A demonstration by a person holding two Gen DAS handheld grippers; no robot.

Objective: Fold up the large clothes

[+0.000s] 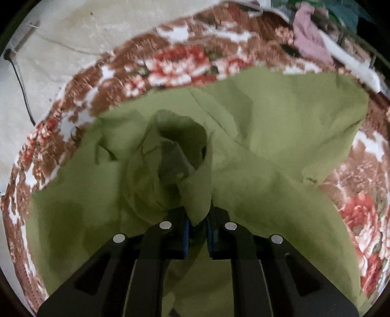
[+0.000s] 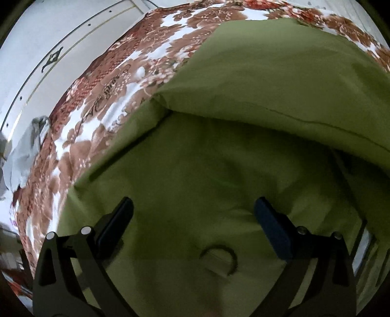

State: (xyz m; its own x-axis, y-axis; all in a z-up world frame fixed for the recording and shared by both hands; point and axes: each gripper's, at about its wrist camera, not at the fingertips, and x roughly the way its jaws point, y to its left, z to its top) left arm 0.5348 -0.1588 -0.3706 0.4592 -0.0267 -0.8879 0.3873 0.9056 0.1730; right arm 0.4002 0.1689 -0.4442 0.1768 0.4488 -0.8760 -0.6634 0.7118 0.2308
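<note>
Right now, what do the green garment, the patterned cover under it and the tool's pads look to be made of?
Green garment: thin woven cloth, matte, creasing softly; fibre unclear.
Floral cover: printed fabric, brown and red on white, maybe slightly plush.
Pads of the right tool: dark blue, matte, probably rubber or foam.

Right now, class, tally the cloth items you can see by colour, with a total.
Olive-green cotton garment: 1
Brown, red and white floral bedspread: 1
Pink crumpled cloth: 1
Teal cloth: 1
Total: 4
</note>
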